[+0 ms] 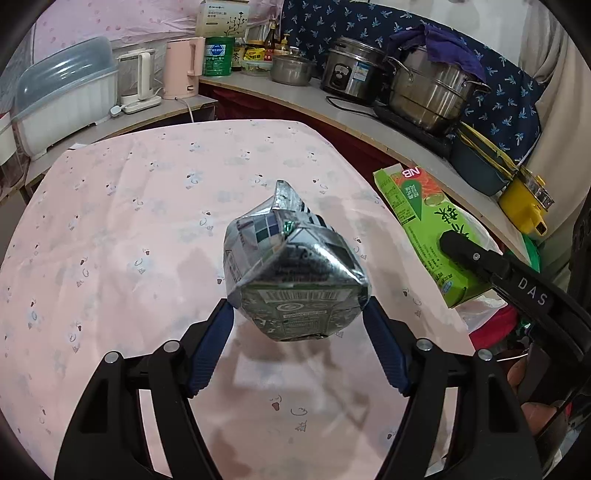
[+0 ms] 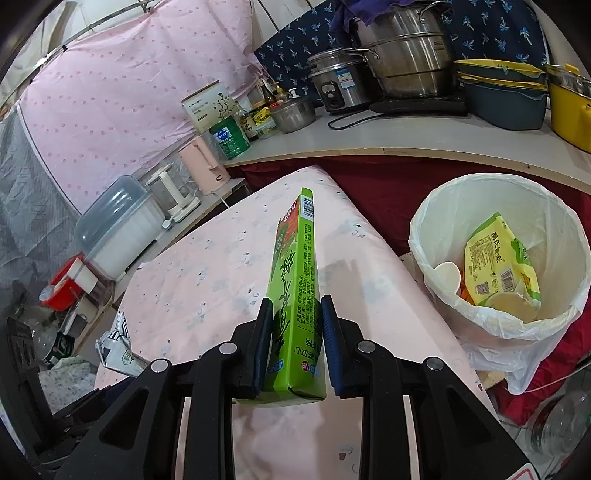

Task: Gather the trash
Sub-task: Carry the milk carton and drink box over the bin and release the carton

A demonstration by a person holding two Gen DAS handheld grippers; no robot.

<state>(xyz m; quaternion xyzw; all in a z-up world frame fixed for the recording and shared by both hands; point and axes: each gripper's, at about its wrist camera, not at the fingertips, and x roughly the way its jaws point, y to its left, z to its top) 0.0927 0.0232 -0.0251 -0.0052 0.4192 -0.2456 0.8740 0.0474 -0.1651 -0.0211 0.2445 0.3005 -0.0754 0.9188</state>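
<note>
A pale pink tablecloth [image 1: 147, 221] carried small scattered grey and brown prints. The crushed carton [image 1: 291, 273] was silver with dark checks and a barcode. The flat box [image 2: 299, 295] was bright green with an orange picture. A white liner [image 2: 436, 266] held a yellow packet [image 2: 498, 266]. The backdrop cloth [image 1: 369, 26] was navy with pale blue sprigs.

Cramped home kitchen corner, wooden counter [image 1: 258, 86] crowded with a rice cooker [image 1: 351, 70], stacked steel steamer pot [image 1: 428, 88], pink kettle [image 1: 183, 68], sauce bottles [image 1: 271, 46], covered dish rack [image 1: 62, 96], pink floral-clothed table [image 1: 147, 221], lined waste bin [image 2: 498, 258] alongside
</note>
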